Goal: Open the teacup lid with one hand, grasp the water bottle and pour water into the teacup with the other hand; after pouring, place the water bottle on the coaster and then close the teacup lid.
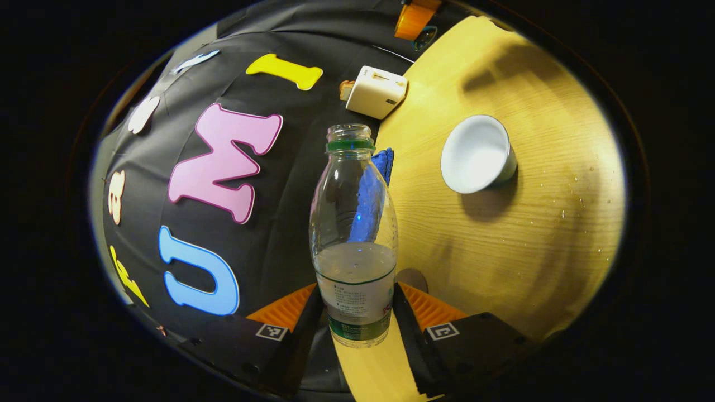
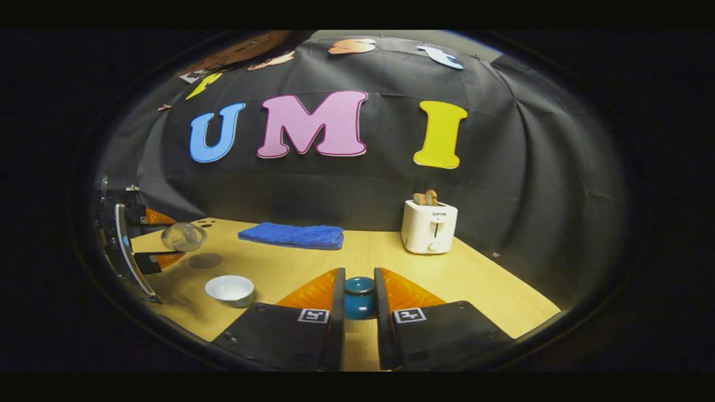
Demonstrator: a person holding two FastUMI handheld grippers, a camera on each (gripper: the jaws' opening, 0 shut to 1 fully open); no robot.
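My left gripper (image 1: 357, 293) is shut on the lower part of a clear, uncapped water bottle (image 1: 354, 223), which is partly filled. The right gripper view shows that bottle (image 2: 183, 236) tipped onto its side in the left gripper (image 2: 139, 240), in the air left of and behind the white teacup (image 2: 229, 289). The teacup (image 1: 477, 153) stands open on the wooden table, right of the bottle's mouth. My right gripper (image 2: 357, 282) is shut on the teal teacup lid (image 2: 359, 297), held away to the cup's right. A round brown coaster (image 2: 205, 260) lies under the bottle.
A folded blue towel (image 2: 291, 235) lies at the back of the table (image 2: 480, 285). A white toaster (image 2: 429, 226) with toast stands at the back right. Water droplets (image 1: 570, 195) dot the wood beside the cup. The coaster's edge (image 1: 412, 277) peeks out by my left fingers.
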